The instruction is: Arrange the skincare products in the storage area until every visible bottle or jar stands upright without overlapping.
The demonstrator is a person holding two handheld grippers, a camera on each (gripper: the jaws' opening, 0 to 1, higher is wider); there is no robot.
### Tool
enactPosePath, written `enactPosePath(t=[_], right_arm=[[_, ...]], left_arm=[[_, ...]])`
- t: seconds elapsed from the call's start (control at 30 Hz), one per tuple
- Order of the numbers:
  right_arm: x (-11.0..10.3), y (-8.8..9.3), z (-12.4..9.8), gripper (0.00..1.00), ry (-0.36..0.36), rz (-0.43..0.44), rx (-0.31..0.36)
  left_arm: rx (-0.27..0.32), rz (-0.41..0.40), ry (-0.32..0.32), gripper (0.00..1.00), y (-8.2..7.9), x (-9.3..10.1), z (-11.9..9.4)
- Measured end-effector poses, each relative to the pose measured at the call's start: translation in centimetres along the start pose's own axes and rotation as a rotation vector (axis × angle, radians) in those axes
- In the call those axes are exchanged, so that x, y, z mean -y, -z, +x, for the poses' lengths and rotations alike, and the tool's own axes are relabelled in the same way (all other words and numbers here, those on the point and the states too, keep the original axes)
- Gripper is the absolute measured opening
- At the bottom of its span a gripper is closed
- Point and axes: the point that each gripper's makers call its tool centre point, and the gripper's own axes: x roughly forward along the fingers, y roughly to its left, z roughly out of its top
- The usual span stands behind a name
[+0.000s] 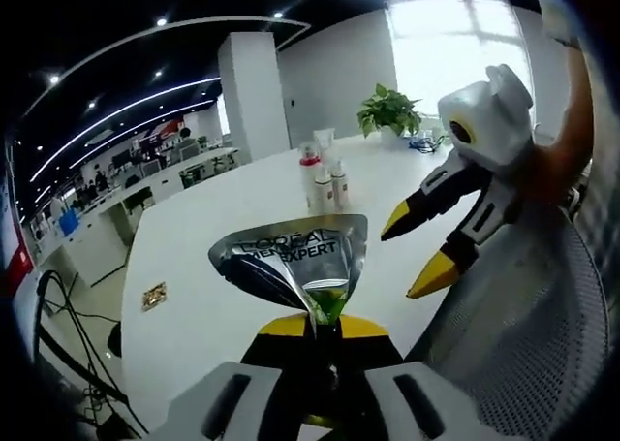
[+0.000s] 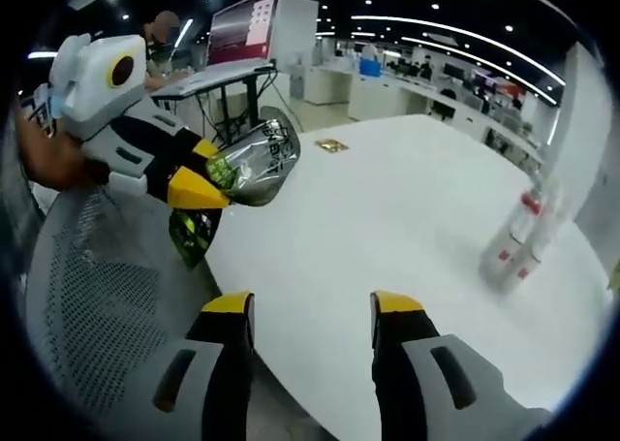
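One sachet (image 1: 295, 257) (silver) between left gripper (image 1: 315, 327) tips

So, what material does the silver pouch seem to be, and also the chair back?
The silver pouch, clamped in the left gripper, looks like glossy metallised foil or plastic: it is creased and mirror-bright. The chair back appears to be grey woven mesh, matte, with a fine grid of small holes.
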Motion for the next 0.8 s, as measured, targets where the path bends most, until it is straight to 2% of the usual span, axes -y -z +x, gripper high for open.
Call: enactPosePath(t=[0.2, 0.33, 0.43, 0.53, 0.63, 0.7, 0.8], right_arm=[[0.1, -2.9, 0.1, 0.49, -0.029, 0.179, 0.086], [-0.4, -4.2, 0.4, 0.5, -0.07, 0.246, 0.129], [-1.4, -5.0, 0.2, 0.5, -0.146, 0.417, 0.159], [-2.1, -6.1, 0.0, 0.5, -0.217, 0.509, 0.194], [-3.0, -8.4, -0.5, 0.51, -0.319, 0.619, 0.276], [-3.2, -8.8, -0.5, 0.53, -0.344, 0.641, 0.297], [-3.3, -8.7, 0.2, 0.54, -0.36, 0.773, 0.3]], left_arm=[[0.003, -0.002, -0.026, 0.08, 0.1, -0.4, -0.2], [0.005, 0.007, -0.029, 0.08, 0.0, -0.4, -0.2], [0.014, -0.01, -0.043, 0.08, -0.1, -0.9, -0.4], [0.016, -0.012, -0.051, 0.08, -0.1, -1.1, -0.4], [0.016, -0.008, -0.052, 0.08, -0.1, -1.0, -0.4], [0.019, 0.0, -0.051, 0.08, -0.2, -0.8, -0.4], [0.034, -0.006, -0.051, 0.08, -0.5, -0.9, -0.5]])
